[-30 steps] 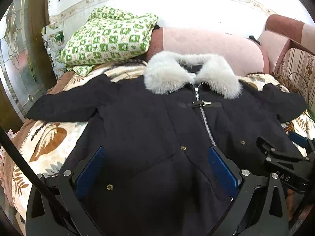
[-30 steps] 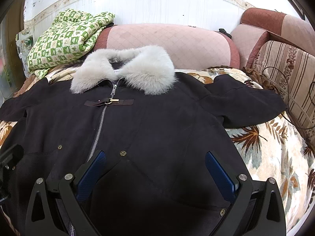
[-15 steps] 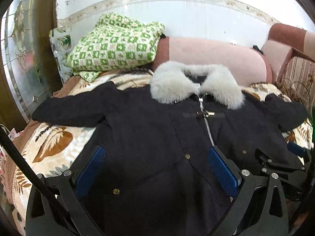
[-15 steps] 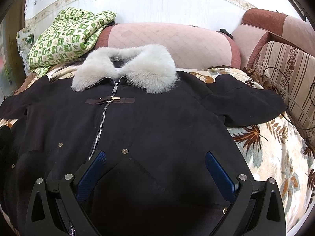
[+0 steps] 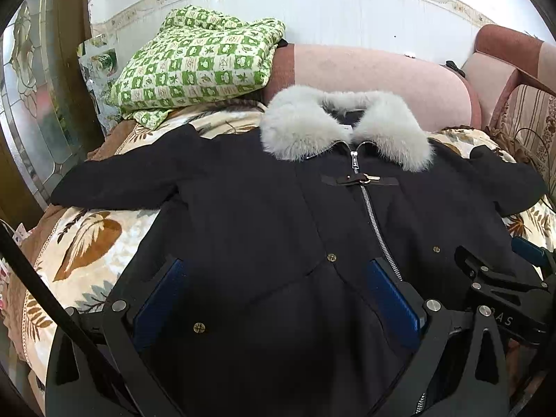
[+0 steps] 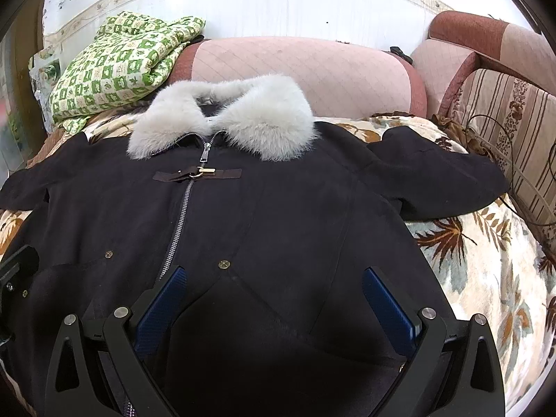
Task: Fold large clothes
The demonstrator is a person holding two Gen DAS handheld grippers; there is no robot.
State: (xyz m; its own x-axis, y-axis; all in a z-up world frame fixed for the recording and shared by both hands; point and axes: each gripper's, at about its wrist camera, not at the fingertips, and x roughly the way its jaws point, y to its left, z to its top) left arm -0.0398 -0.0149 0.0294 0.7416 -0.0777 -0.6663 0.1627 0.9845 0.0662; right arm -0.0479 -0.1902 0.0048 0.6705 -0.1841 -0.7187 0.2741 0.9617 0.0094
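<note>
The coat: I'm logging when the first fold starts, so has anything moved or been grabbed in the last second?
Nothing was grabbed. Only the left gripper shifted a little, so its view of the coat changed slightly. The right gripper stayed over the hem. Both stayed open, and the coat remains flat, zipped, sleeves spread.

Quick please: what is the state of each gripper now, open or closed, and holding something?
Left gripper: open, holding nothing, above the black coat.
Right gripper: open, holding nothing, above the same coat.

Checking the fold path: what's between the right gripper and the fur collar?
Only coat: its front panel, one brass snap, no other object. Right wrist view shows it, from right gripper to fur collar.
</note>
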